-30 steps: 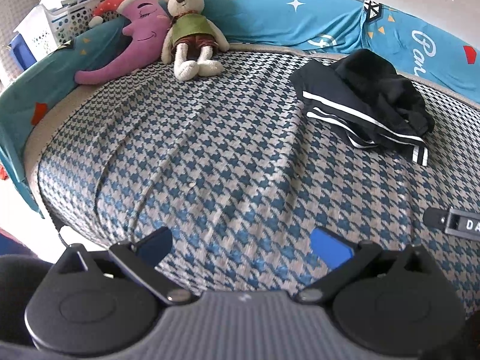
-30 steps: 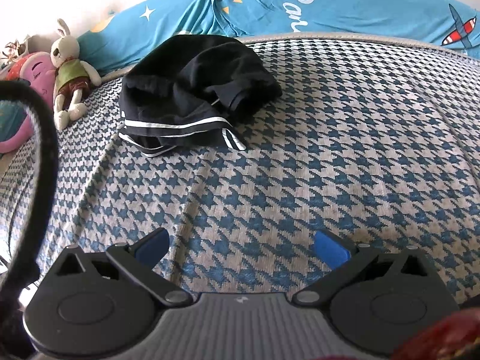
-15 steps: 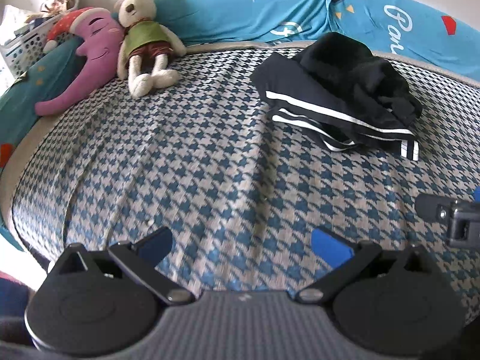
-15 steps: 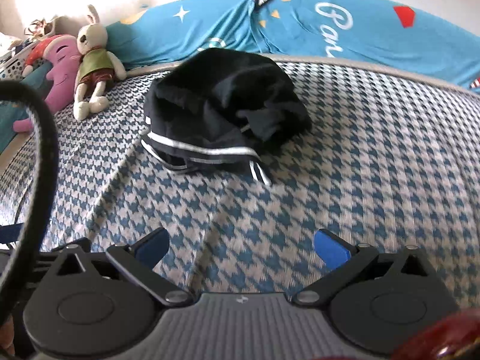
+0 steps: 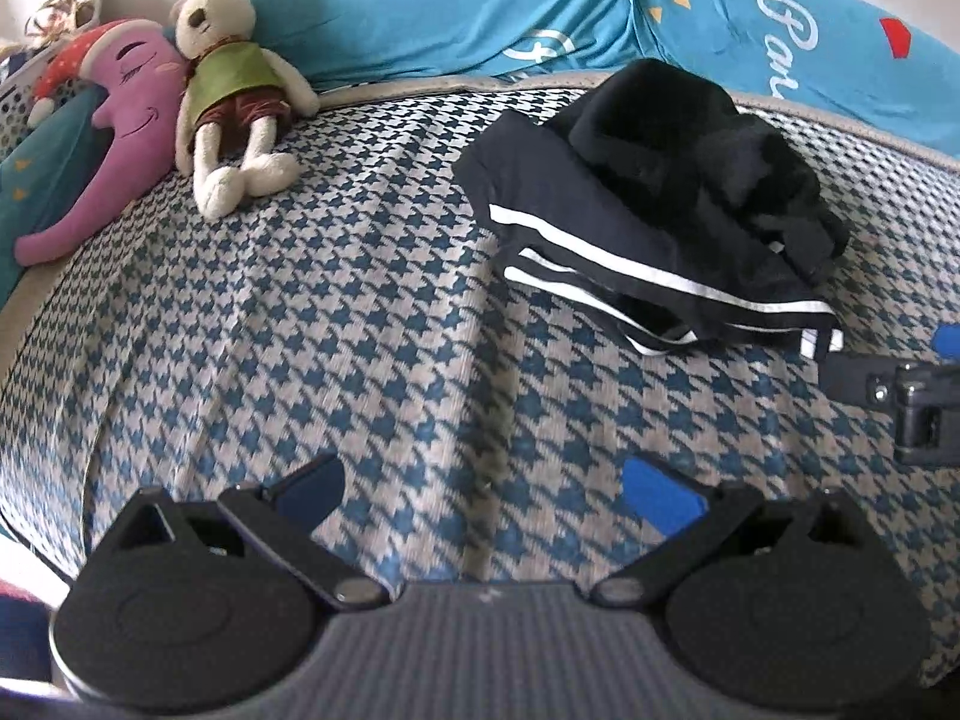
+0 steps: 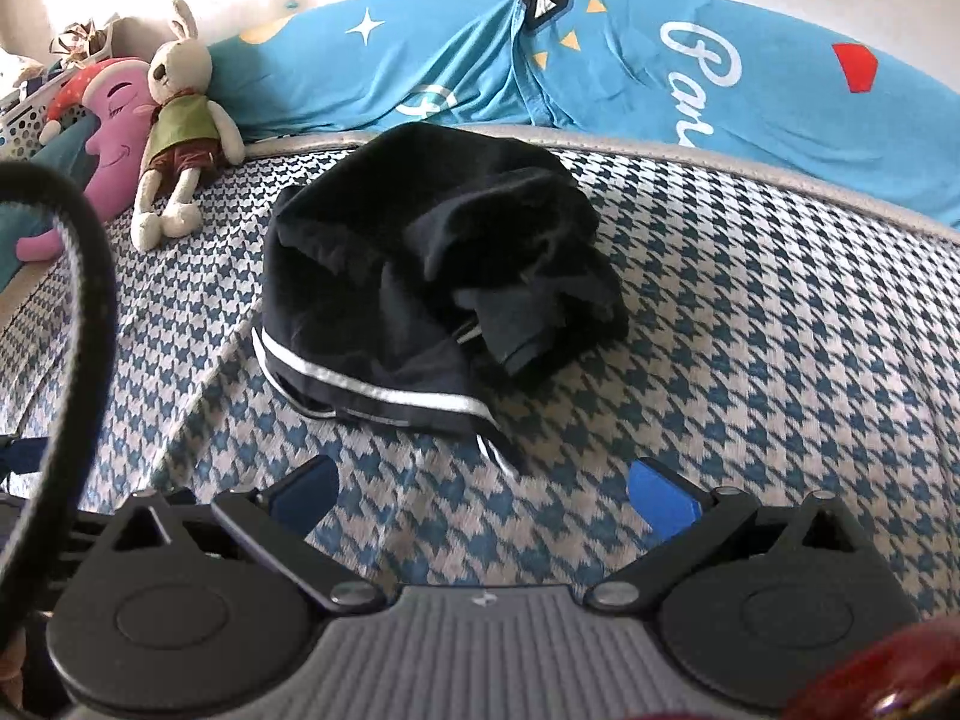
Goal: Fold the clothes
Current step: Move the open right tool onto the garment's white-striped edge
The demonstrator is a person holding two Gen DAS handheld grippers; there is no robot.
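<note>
A crumpled pile of black clothes with white stripes (image 5: 654, 204) lies on the houndstooth bed cover (image 5: 360, 312), toward the far right in the left wrist view. In the right wrist view the pile (image 6: 432, 282) lies straight ahead, just beyond the fingers. My left gripper (image 5: 486, 489) is open and empty above the cover, short of the pile. My right gripper (image 6: 483, 489) is open and empty, close to the pile's near striped edge. Part of the right gripper (image 5: 900, 396) shows at the right edge of the left wrist view.
A stuffed rabbit (image 5: 231, 96) and a purple moon pillow (image 5: 114, 138) lie at the far left. A blue printed bumper (image 6: 600, 60) runs along the back of the bed. A white basket (image 5: 18, 102) stands behind the pillow. A black cable (image 6: 90, 300) crosses the right wrist view's left side.
Both grippers have moved forward toward the black pile, which now looms larger in both views. The left view has swung right. Both stay open.
</note>
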